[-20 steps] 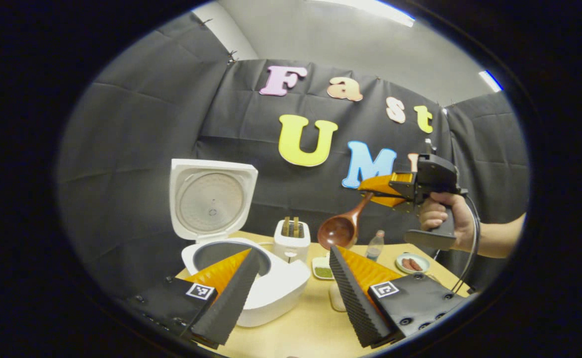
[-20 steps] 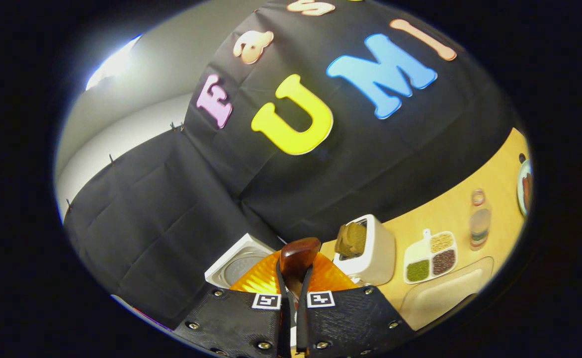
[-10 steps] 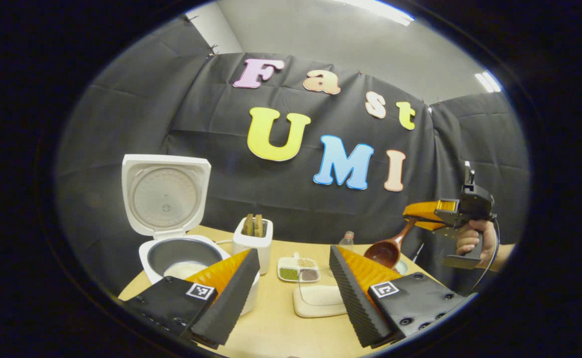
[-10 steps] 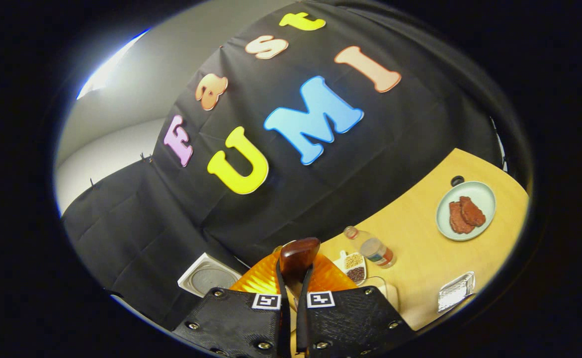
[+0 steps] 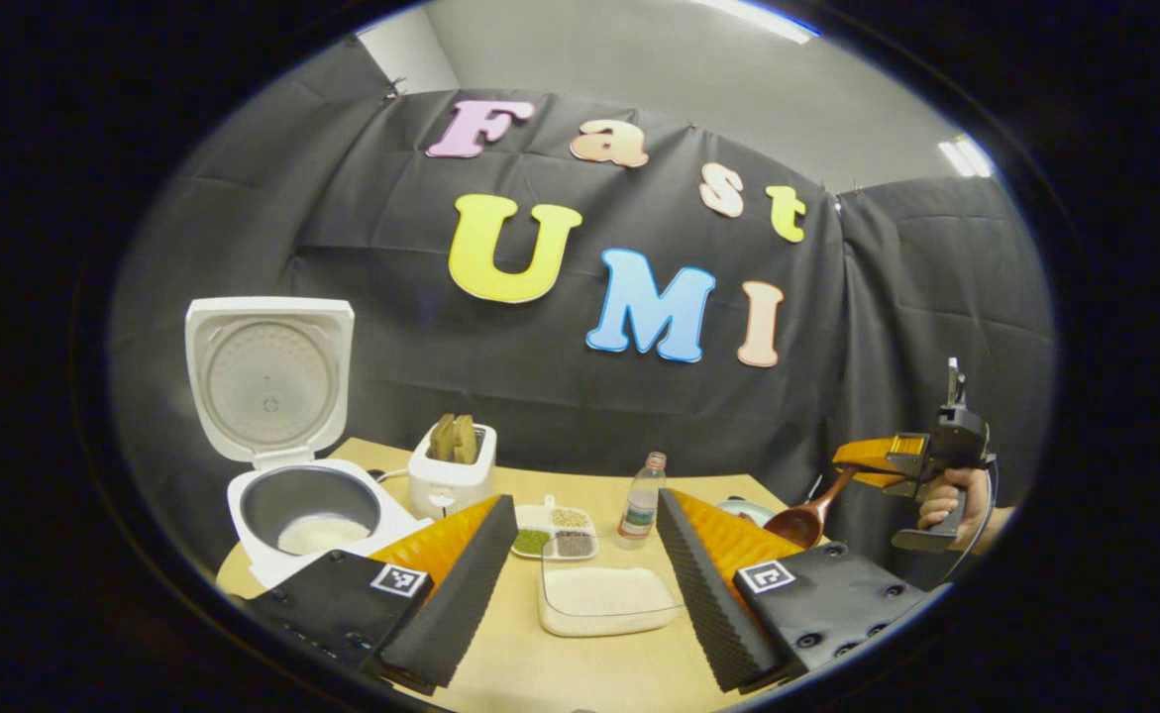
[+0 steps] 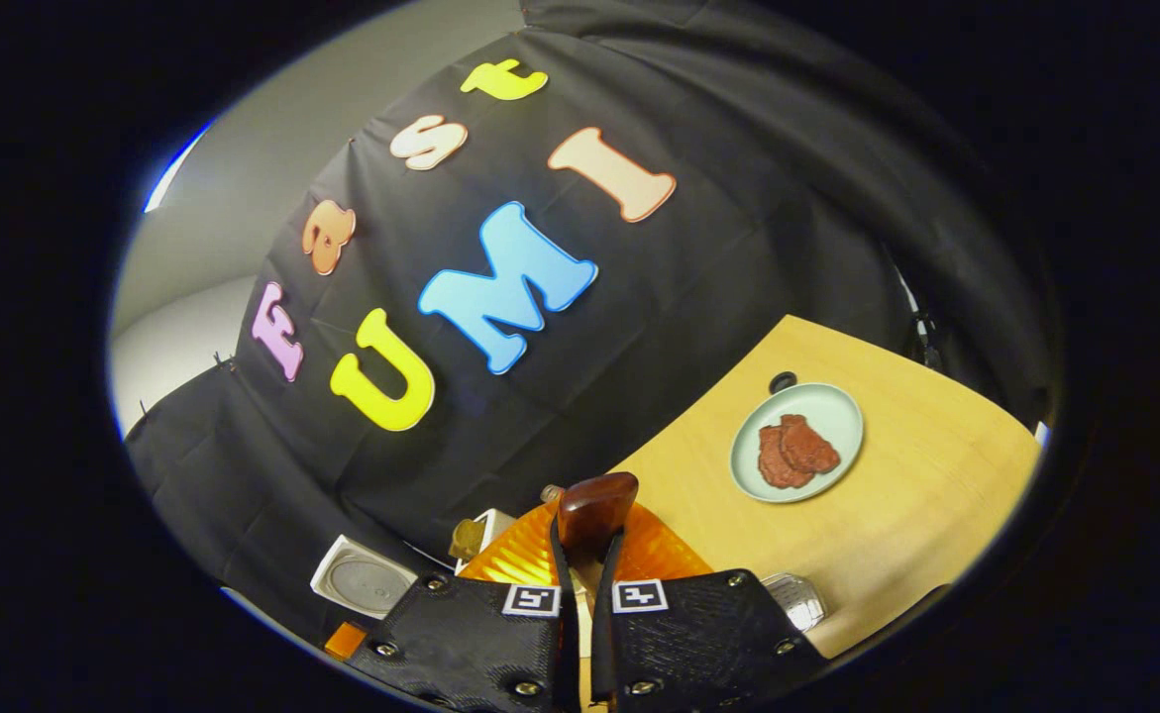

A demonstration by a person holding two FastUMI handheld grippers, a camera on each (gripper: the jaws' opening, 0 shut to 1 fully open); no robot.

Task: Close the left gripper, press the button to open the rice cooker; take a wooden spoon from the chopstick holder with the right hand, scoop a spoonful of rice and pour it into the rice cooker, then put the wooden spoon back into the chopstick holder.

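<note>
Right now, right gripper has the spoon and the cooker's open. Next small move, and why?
Probably carry the wooden spoon down toward its holder. The right gripper is shut on its handle, off to the right of the table. The rice cooker already has rice at the bottom, so the pour looks done. I can't make out the holder.

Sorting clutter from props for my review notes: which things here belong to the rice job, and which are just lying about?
Part of the job:
rice cooker, lid up
wooden spoon, held by the right tool
clear tub of rice

Just lying about:
toaster
divided dish of beans
bottle
plate of meat
</note>
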